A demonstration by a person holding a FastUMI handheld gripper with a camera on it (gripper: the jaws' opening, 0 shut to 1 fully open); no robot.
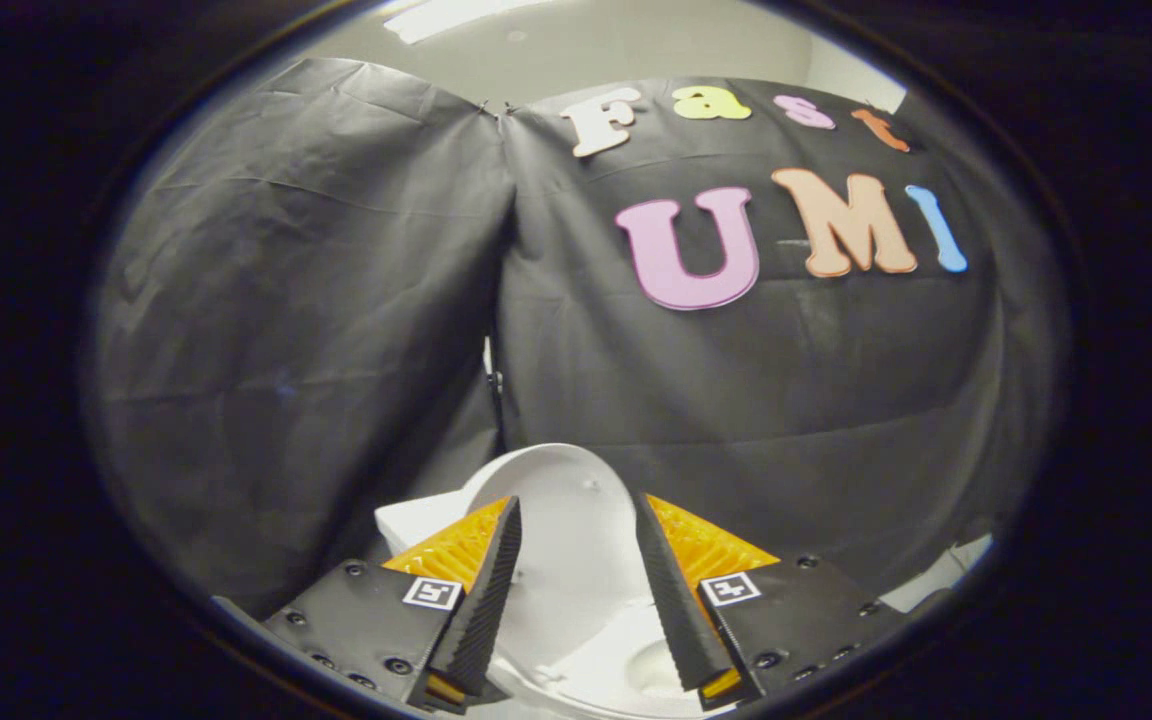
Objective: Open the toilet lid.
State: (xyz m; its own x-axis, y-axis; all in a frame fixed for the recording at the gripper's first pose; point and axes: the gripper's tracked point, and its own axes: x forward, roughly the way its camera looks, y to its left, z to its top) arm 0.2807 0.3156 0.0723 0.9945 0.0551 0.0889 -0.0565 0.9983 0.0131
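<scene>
1. Toilet lid (566, 520): white and rounded at its top, it stands raised, leaning back toward the black cloth wall (286, 300). It shows in the gap between the two fingers and rises beyond their tips. Below it, between the finger bases, part of the white toilet bowl (636, 665) and its rim can be seen, so the toilet is open.

2. Black cloth wall: two creased panels hang behind the toilet and meet in a vertical seam just above the lid's top. A pale ceiling (576, 40) with a bright light strip sits above the cloth.

3. White tank (416, 520): a corner of a boxy white part shows just behind the left finger, beside the lid's left edge. How it joins the lid cannot be told.

4. Gripper (571, 515): its jaws stand apart, with the lid seen in the space between them. Neither finger clearly presses on the lid; whether either ribbed pad brushes its edge cannot be told. Each finger has a black ribbed inner face, an orange outer side, and a small black-and-white square marker (432, 592) on its black base.

5. Pale floor patch (946, 575): a small light strip shows under the cloth's lower hem, well to the right of the right finger.
</scene>
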